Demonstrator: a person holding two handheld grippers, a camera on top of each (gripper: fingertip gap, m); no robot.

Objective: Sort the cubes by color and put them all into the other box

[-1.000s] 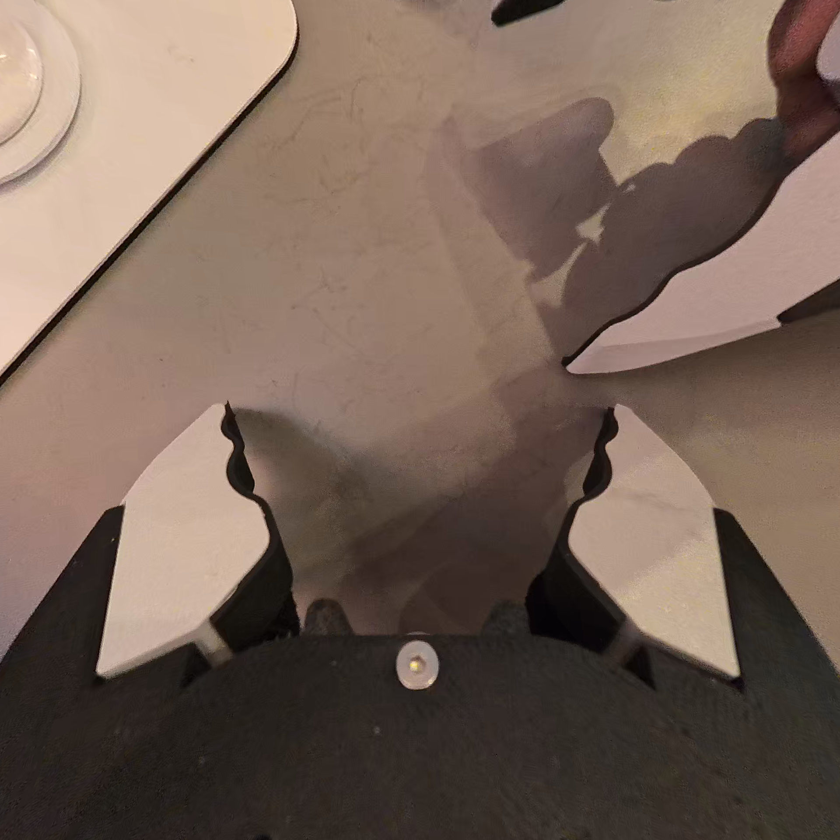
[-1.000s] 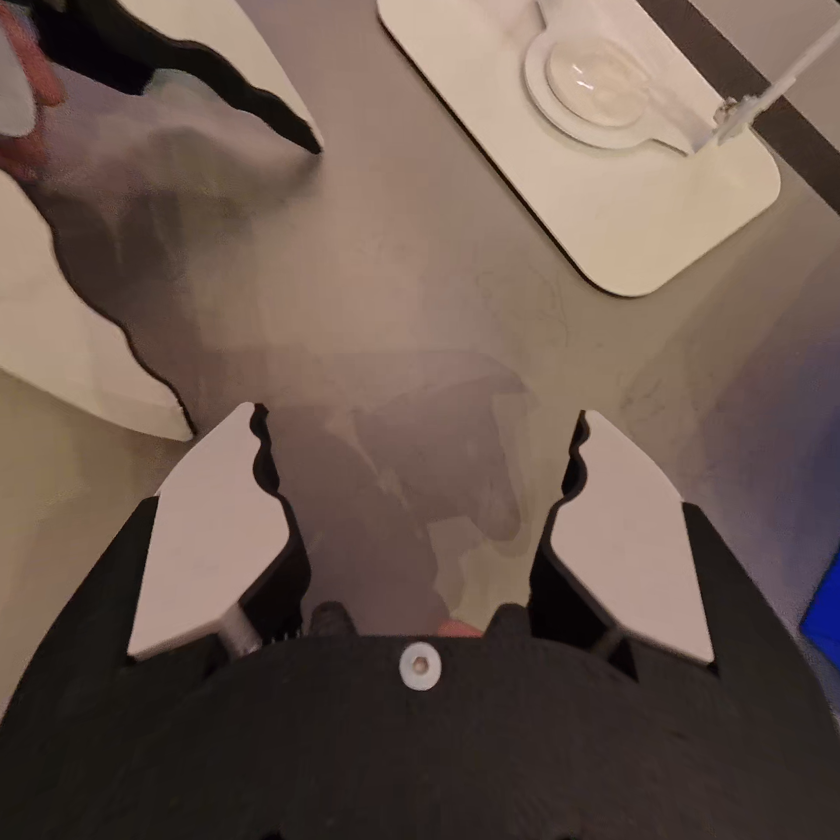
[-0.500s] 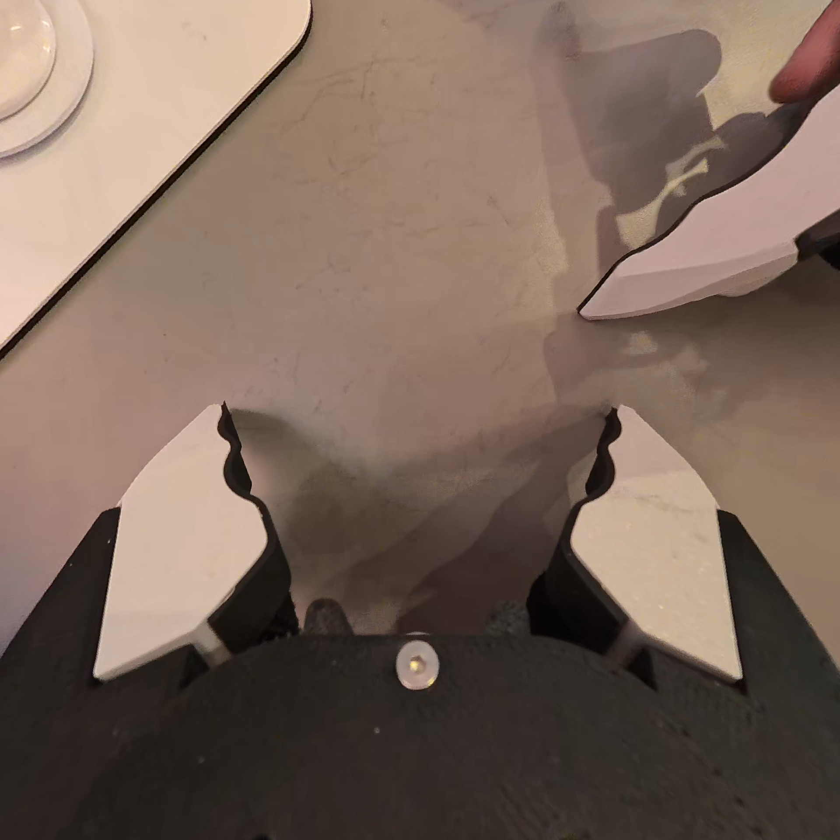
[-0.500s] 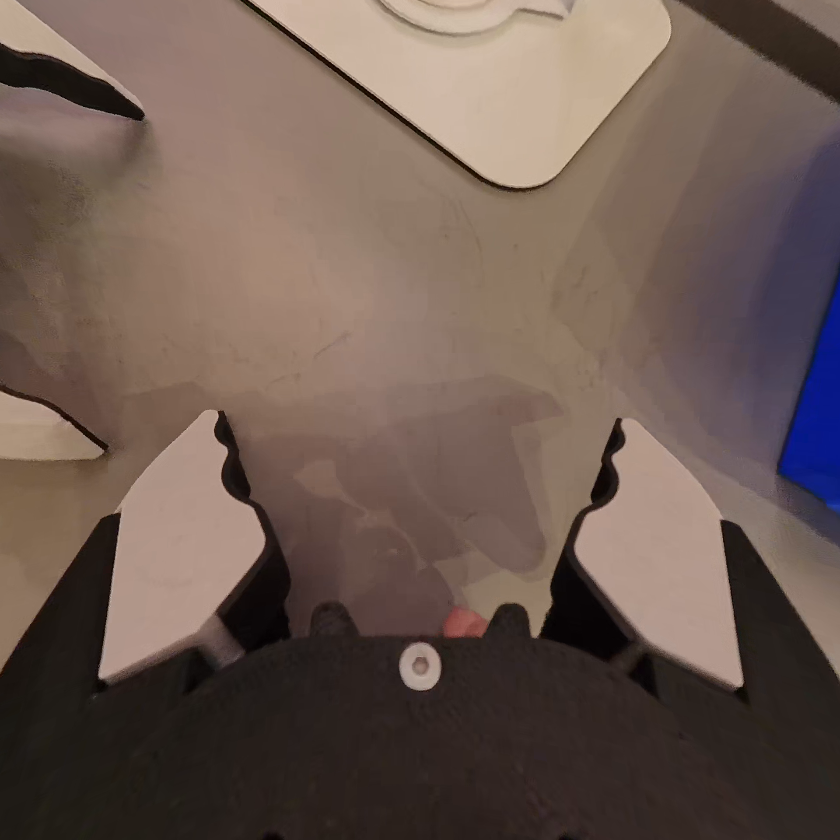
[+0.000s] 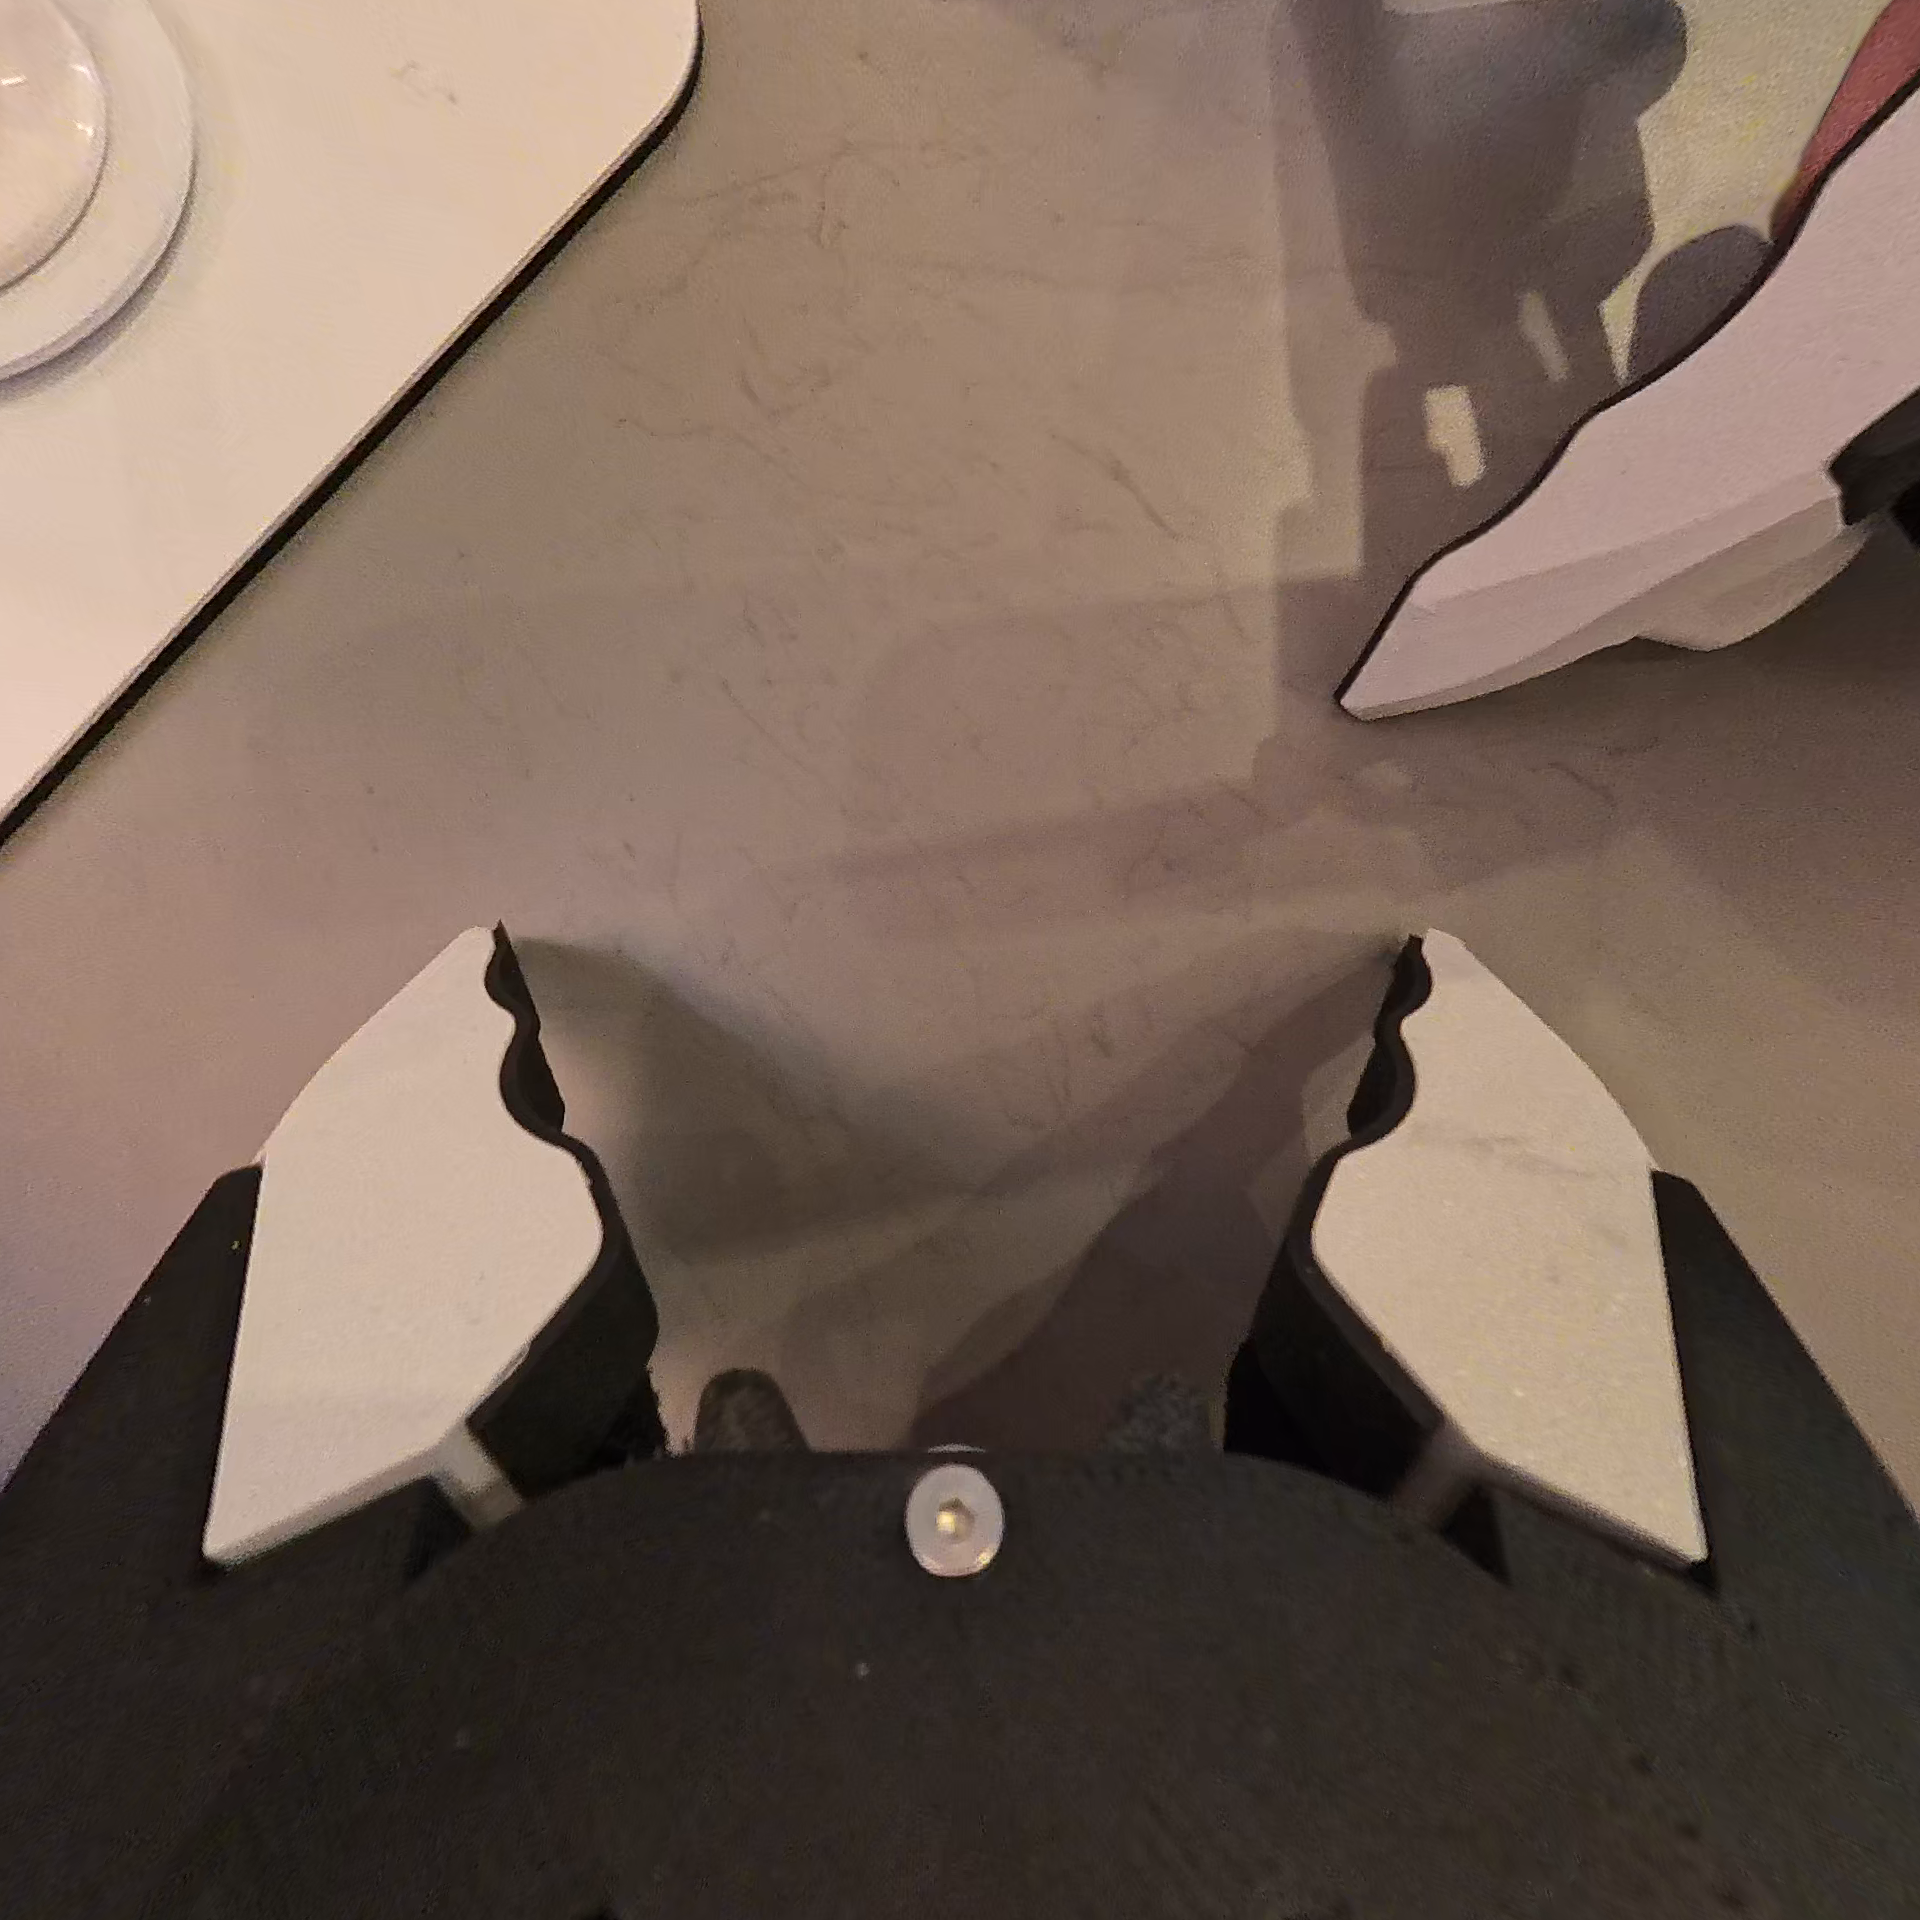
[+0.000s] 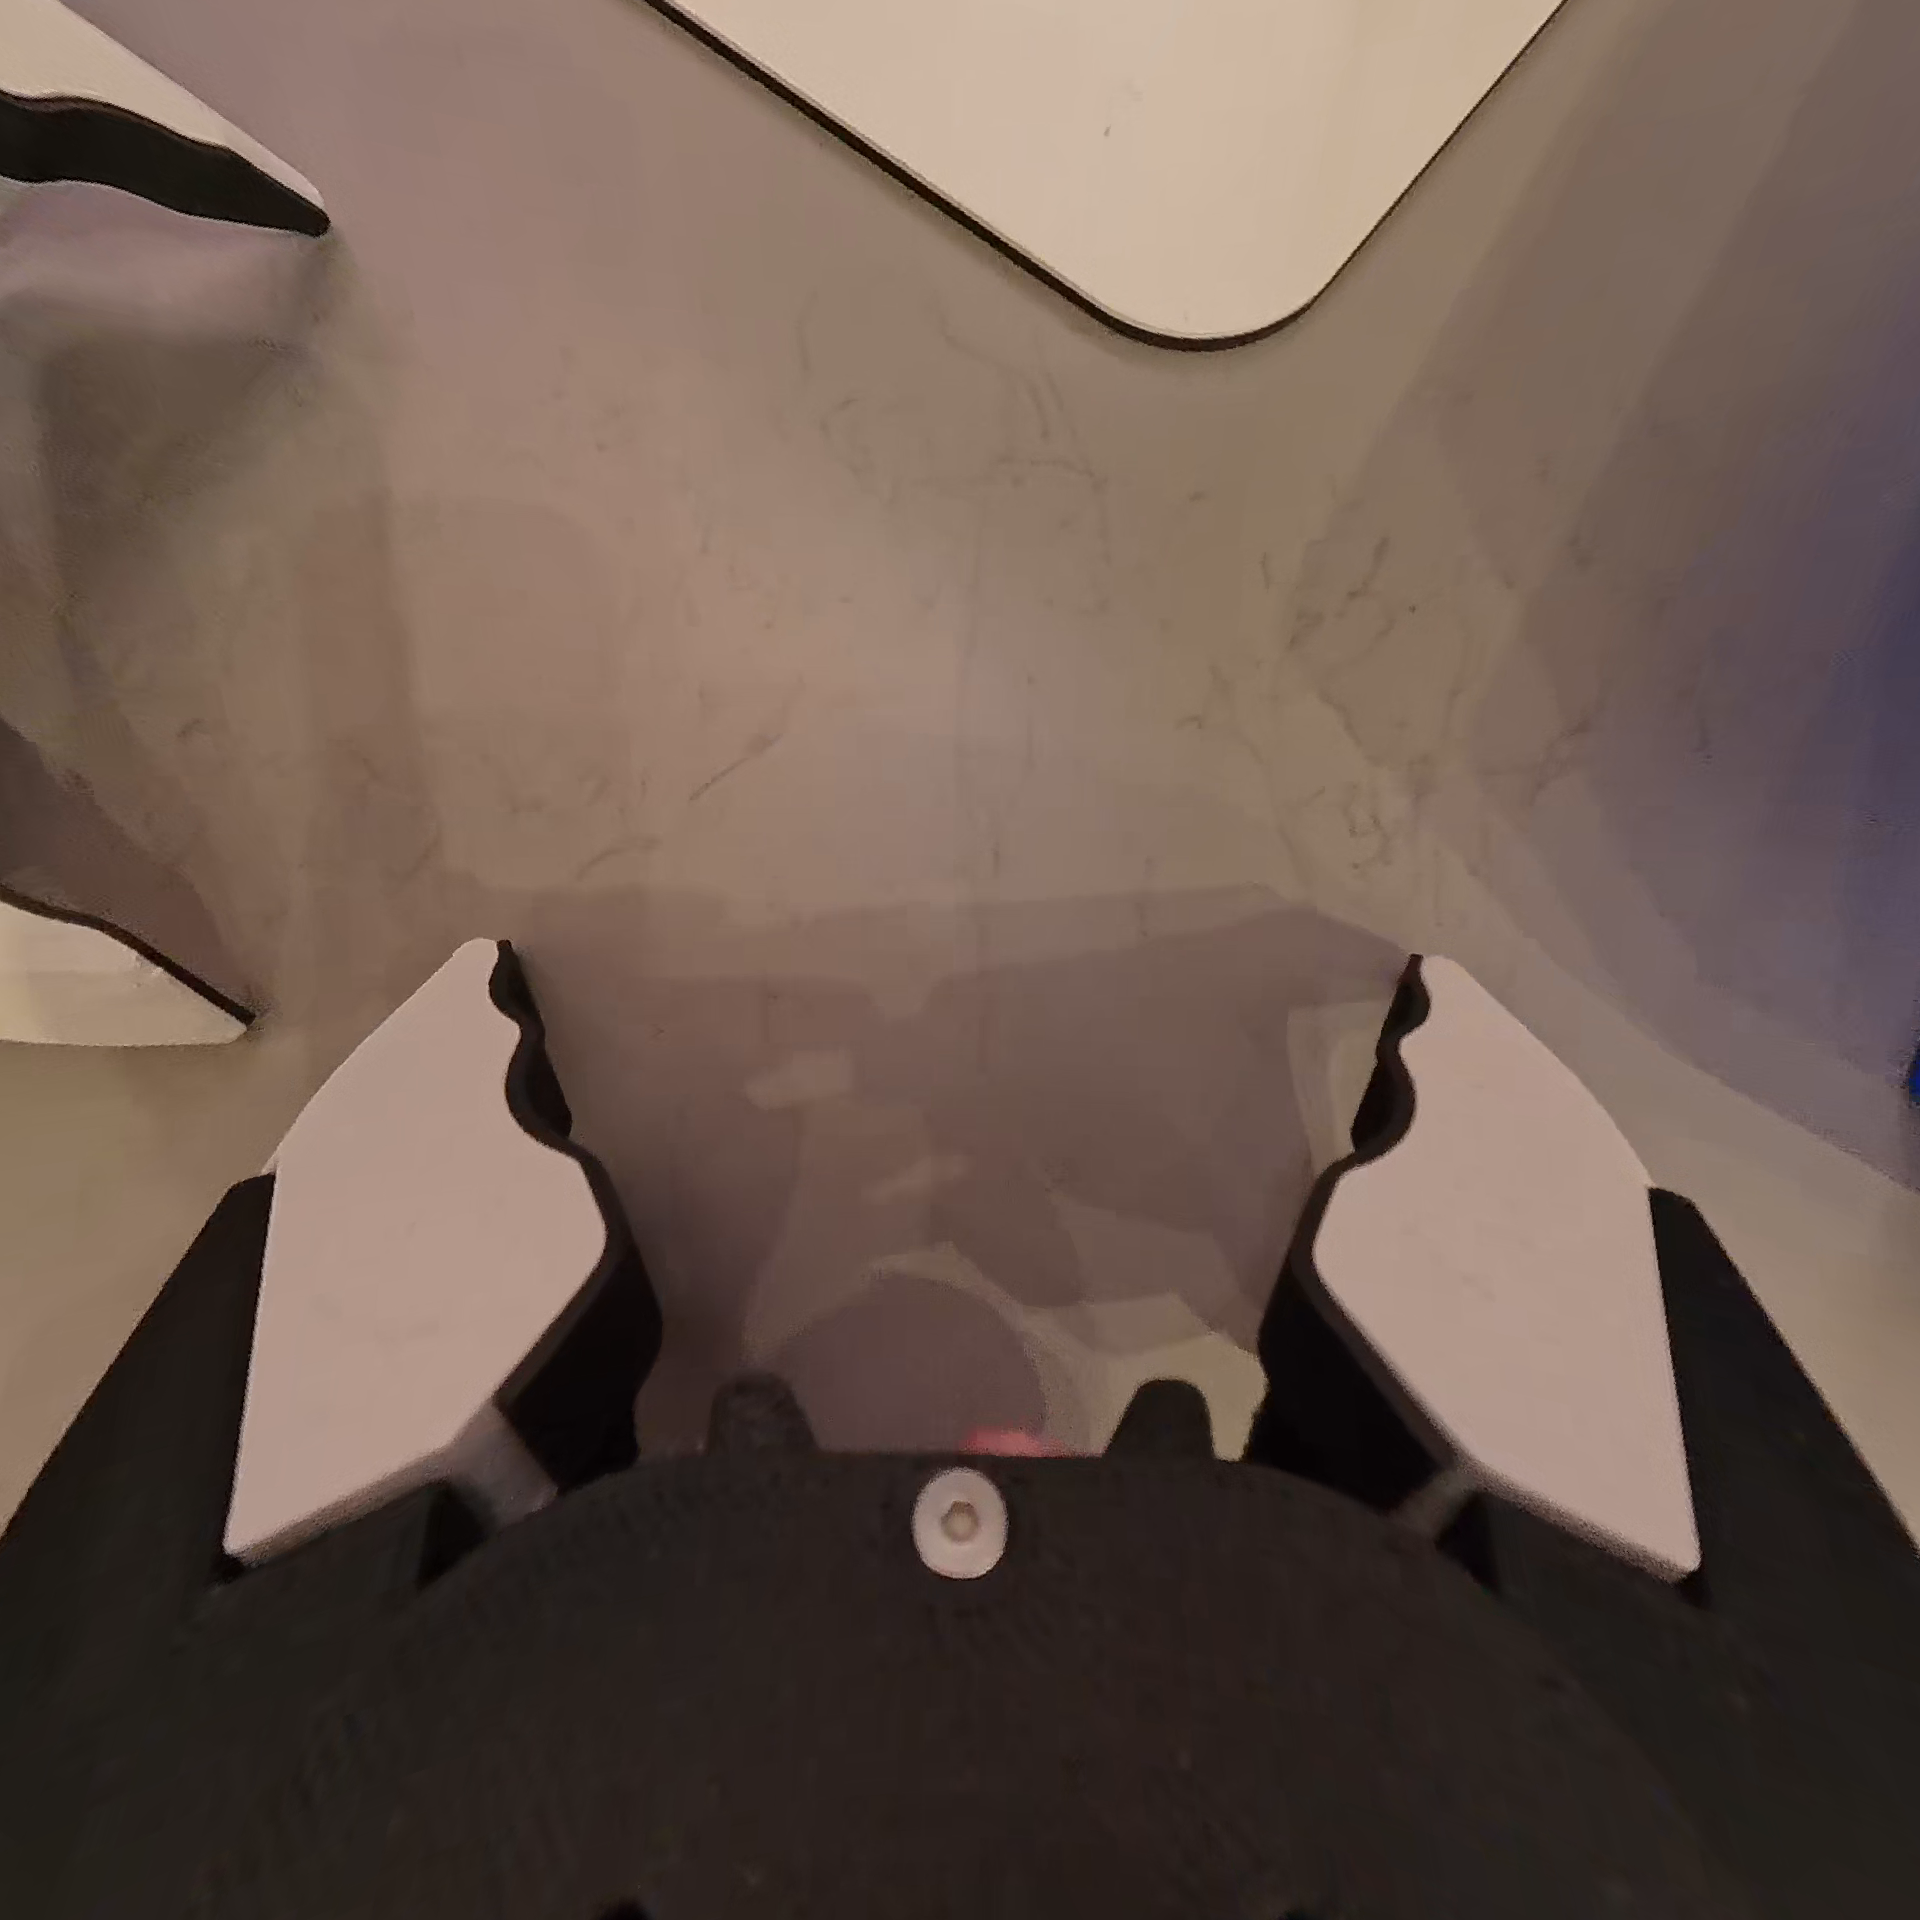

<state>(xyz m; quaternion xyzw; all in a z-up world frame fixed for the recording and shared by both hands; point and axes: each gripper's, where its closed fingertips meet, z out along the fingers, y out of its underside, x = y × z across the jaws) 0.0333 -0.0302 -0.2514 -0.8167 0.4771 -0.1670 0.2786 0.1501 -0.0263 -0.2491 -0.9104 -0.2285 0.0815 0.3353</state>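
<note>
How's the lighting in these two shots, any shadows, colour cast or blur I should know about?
Left wrist view: warm, dim light; soft overlapping shadows on the grey table, darkest at upper right beside the right gripper's finger. Right wrist view: similar warm tone, a blue cast along the right edge, edges slightly soft, wide-angle stretching.

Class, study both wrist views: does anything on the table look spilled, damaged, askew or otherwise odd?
Nothing stands out. The grey table shows only faint hairline marks and shadows. The white board lies flat, and the clear dome on it looks intact. Both the left gripper and the right gripper are open and empty. No cubes or boxes are in view.
</note>
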